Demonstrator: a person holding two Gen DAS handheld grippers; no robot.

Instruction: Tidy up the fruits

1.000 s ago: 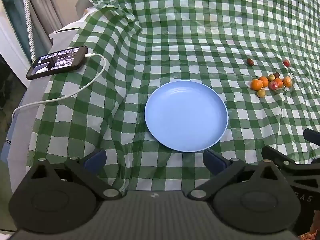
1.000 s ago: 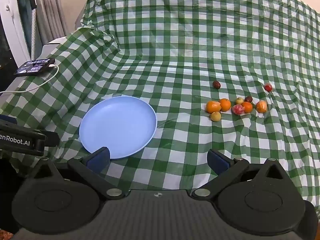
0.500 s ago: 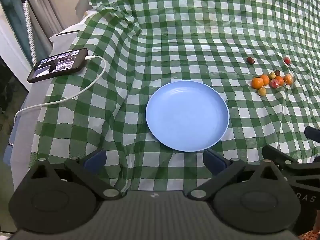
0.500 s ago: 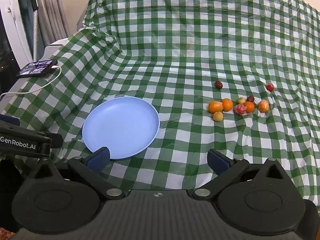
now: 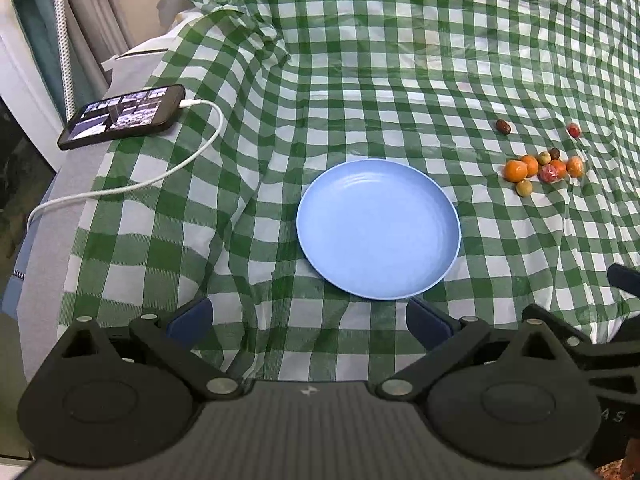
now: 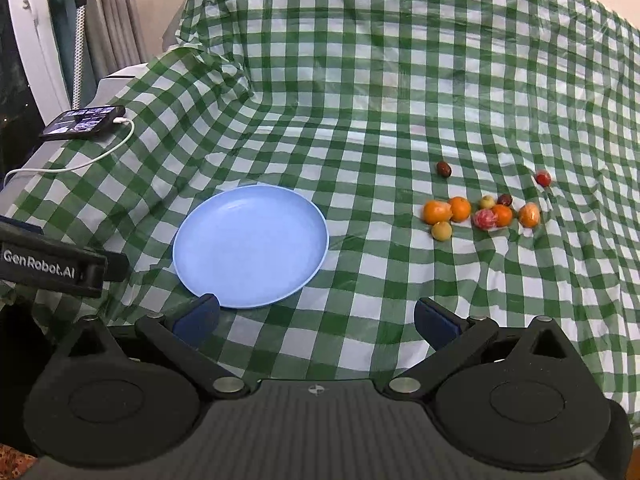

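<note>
With both the left tongs and right tongs gaping empty, the small round fruits toward the cloth's right edge risked rolling off its wrinkles before reaching the plate.

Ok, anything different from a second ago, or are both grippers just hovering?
Barely: the right gripper has eased slightly left, with the blue plate and fruits sliding right in its view. Nothing grasped or released. Both grippers stay open; the left gripper is almost still; the plate holds nothing.

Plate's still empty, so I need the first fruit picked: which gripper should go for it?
Right. The fruit cluster lies nearer the open right gripper; the open left gripper faces the blue plate.
</note>
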